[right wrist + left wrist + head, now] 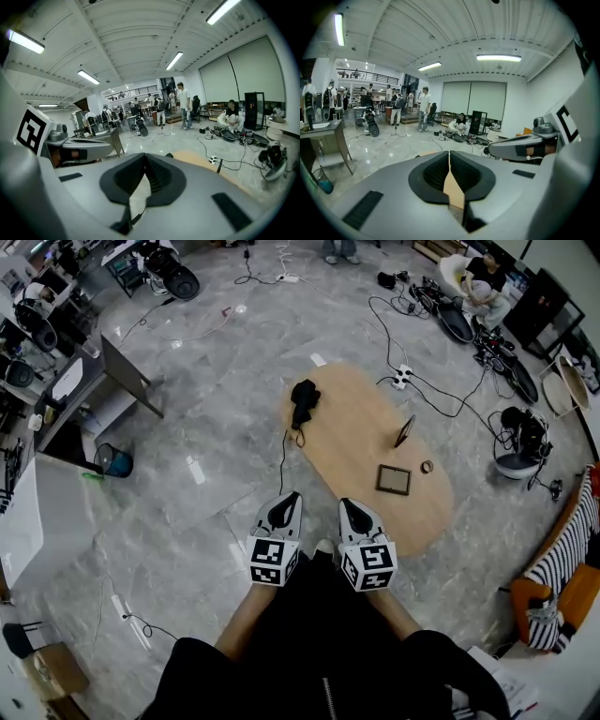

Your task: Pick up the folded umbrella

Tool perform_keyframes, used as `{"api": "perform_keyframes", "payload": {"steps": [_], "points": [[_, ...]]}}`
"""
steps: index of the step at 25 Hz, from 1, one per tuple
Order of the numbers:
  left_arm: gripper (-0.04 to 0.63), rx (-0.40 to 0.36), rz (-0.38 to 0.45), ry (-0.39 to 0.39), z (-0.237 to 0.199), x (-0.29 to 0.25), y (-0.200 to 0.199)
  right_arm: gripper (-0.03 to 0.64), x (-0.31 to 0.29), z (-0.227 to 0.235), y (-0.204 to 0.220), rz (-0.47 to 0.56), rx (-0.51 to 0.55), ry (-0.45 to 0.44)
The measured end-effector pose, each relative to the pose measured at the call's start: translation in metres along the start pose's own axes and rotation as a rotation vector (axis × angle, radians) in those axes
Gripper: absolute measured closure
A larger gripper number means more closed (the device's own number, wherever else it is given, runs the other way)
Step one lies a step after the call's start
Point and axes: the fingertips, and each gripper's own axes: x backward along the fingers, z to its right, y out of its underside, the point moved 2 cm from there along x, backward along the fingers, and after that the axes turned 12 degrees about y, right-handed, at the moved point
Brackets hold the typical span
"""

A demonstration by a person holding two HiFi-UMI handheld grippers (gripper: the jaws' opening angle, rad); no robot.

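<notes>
left gripper [292, 497]: jaws together, empty | right gripper [346, 503]: jaws together, empty | folded umbrella [304, 401]: on table [361, 423], well beyond left fingertips | teal bin [114, 461]: far left, contents unclear

I count two grippers in front of me: one left gripper [292, 497] and one right gripper [346, 503], each carrying one marker cube. There is one oval wooden table [356, 432]. On it I count one folded black umbrella [305, 399], one small dark picture frame [394, 480], one small ring-shaped object [427, 467] and one thin upright object [405, 430] I cannot identify. On the floor I see one white power strip [401, 378] and one blue bin [116, 461].
</notes>
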Motion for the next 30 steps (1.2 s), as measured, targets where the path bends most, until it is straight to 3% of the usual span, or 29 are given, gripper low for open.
{"api": "perform_keyframes", "payload": {"steps": [13, 30], "points": [[0.574, 0.011, -0.025, -0.047, -0.009, -0.013, -0.004, 0.606, -0.019, 0.002, -0.002, -0.02, 0.022, -0.059], [0.574, 0.02, -0.037, -0.008, -0.052, -0.049, -0.016, 0.606, -0.067, 0.012, -0.012, -0.068, -0.008, 0.0]]}}
